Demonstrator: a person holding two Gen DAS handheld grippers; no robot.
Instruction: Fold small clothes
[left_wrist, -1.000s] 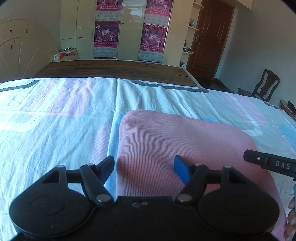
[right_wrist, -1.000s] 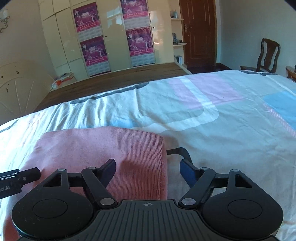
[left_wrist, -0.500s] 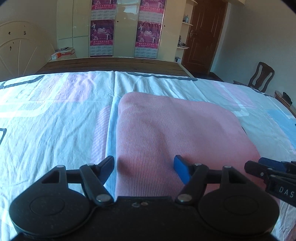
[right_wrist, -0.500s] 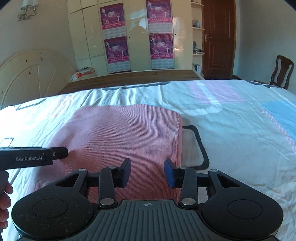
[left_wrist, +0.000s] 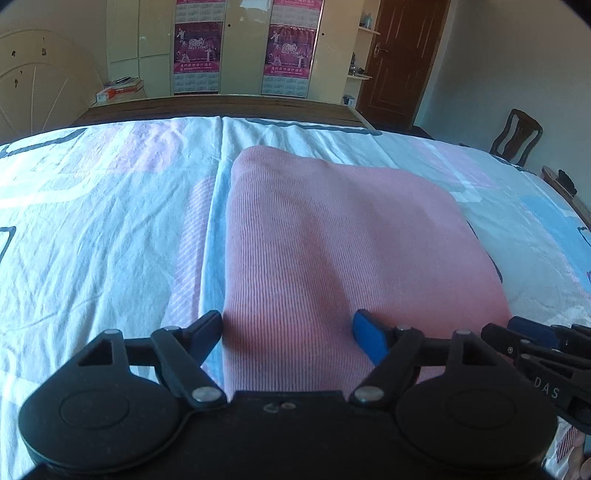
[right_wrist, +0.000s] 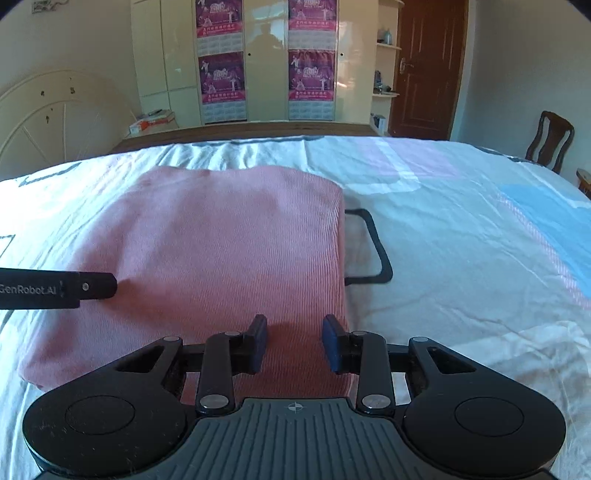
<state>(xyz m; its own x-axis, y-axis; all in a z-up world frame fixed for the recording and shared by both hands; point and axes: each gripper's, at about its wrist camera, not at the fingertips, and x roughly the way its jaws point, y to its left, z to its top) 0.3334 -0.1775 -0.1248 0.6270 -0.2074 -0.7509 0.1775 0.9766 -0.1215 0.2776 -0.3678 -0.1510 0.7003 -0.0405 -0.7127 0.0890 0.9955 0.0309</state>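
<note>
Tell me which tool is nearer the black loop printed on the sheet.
Right. The right tool sits over the pink cloth's near right edge, beside the black loop. The left tool straddles the cloth's opposite, left edge.

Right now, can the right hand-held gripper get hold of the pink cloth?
Probably yes. The right hand-held gripper sits at the near edge of the pink cloth, fabric showing between its jaws, which have just been closing. Nothing blocks it. Whether the pads already pinch the fabric is unclear.
</note>
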